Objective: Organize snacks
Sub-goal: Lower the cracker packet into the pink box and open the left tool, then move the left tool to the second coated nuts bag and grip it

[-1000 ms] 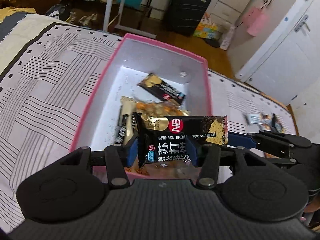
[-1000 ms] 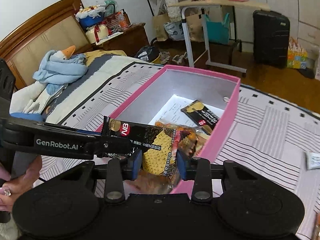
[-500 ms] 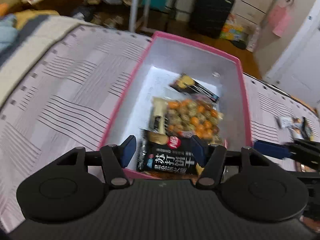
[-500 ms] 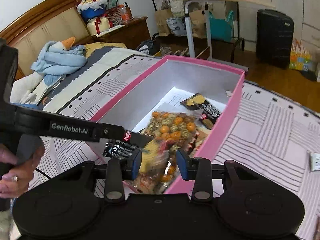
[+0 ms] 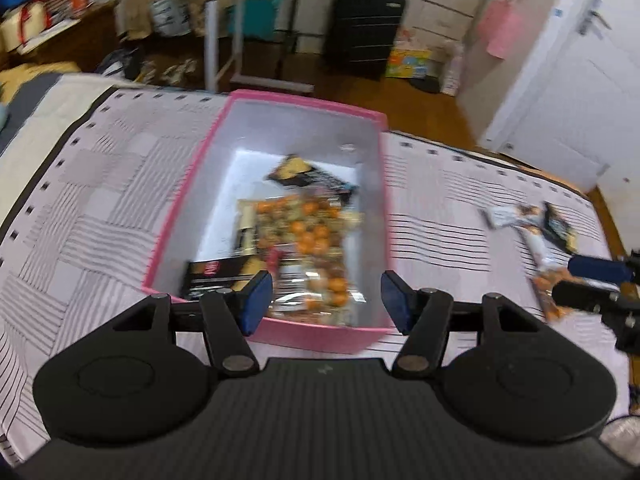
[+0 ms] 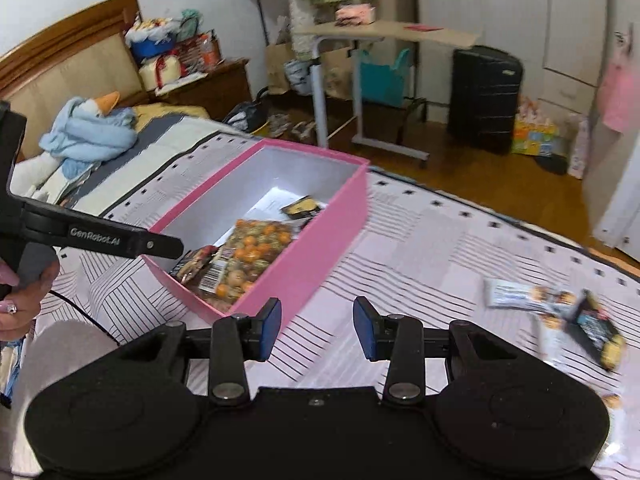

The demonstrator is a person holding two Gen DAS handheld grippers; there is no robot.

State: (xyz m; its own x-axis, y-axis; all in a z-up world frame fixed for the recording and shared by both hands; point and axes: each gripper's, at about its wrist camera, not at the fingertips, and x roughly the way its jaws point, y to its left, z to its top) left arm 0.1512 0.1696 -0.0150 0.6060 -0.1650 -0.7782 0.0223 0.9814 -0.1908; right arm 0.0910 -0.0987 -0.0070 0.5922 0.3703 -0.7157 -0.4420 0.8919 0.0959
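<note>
Seen l. to r. on a bed w/ a quilted cover of pale squares and thin dark stripes: a fluffy blue plush by the wooden headboard, then a rectangular pink box, matte pink card outside, white inside, open-topped. Glossy snack packets are held in it: a black cracker pack at the near-left corner, a clear bag of orange and tan nuts along the middle, and a 2nd dark pack toward the far end. Further r., well apart from the box, loose snacks are scattered on the cover: white and black wrappers, blurred.

The left tool is angled downward over the box's near wall, blue pads spread wide, released, w/ nothing gripped; box contents are seen through the gap. It is carried by a hand at the frame's l. edge in the right-wrist view, fingers curled round the handle. The right tool is tilted down above bare bedcover, just r. of the box's near corner, jaws parted w/ nothing between the pads. In the left-wrist view its tips are seen at far r. over an orange wrapper; contact cannot be told.
</note>
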